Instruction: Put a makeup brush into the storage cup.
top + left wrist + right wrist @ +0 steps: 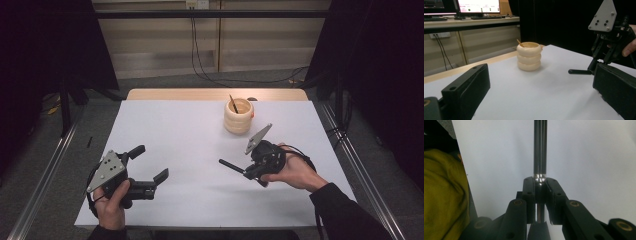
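Your right gripper (pixel 245 172) has its fingers (pixel 528 192) pinching a pen (pixel 540 150), a dark slim rod with a silver ring just above the grip. In the right gripper view the pen runs straight up from between the fingers, over the white table (pixel 586 157). In the high view the pen (pixel 231 166) sticks out level from the gripper toward the left, above the table, not touching it. In the left gripper view the pen (pixel 580 72) points left from under the right gripper (pixel 599 66), tip free in the air.

Your right hand (pixel 295 170) wraps the gripper body from the right side, grey plate tilted up toward the cup. Dark sleeve enters from the bottom right corner.

Your left gripper (pixel 152 165) has fingers (pixel 161 175) spread wide, nothing between them. The left gripper view shows both fingers (pixel 466 90) far apart at the frame's sides, bare table between. Your left hand (pixel 111 200) holds it near the table's front left, well apart from the right gripper.

A cream ribbed cup (pixel 238 116) stands upright at the back of the table (pixel 175 125), right of centre, near the right gripper but apart from it. A thin stick (pixel 233 104) leans inside the cup. The cup (pixel 529 56) also sits between the left fingers' line of sight, well away.

Cables (pixel 200 60) hang at the far wall; monitors (pixel 479 5) sit on a desk behind.
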`<move>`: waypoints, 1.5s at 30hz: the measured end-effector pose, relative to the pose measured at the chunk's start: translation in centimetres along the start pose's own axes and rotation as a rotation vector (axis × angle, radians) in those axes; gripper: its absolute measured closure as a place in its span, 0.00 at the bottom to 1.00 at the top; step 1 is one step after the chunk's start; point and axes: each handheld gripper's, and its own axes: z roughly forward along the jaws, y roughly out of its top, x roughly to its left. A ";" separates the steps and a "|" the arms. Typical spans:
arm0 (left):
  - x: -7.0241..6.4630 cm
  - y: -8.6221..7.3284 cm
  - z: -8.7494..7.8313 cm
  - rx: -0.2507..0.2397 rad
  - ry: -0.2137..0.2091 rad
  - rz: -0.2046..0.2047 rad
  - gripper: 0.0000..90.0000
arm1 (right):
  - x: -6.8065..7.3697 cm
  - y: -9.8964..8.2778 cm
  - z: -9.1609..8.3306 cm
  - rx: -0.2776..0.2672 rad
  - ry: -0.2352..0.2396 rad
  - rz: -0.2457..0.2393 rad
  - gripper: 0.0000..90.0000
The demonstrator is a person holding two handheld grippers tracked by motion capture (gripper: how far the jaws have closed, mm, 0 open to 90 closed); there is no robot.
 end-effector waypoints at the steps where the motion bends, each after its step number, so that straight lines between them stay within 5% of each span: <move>1: 0.1 0.2 0.1 -0.002 -0.003 0.006 0.01 | -0.1 0.0 0.0 -0.005 -0.002 -0.007 0.87; 9: 0.4 1.4 1.0 0.001 -0.054 0.030 0.01 | 0.1 0.0 0.1 0.014 0.008 -0.017 0.87; 26: -0.5 1.9 4.9 0.130 -0.223 0.074 0.01 | 0.6 0.3 0.5 0.027 0.026 -0.047 0.87; 29: -0.9 2.0 5.6 0.148 -0.212 0.082 0.01 | 0.7 0.4 0.6 0.035 0.026 -0.049 0.87; 45: -2.5 3.7 8.6 0.232 -0.321 0.149 0.02 | 1.1 1.4 1.1 0.042 0.040 -0.095 0.87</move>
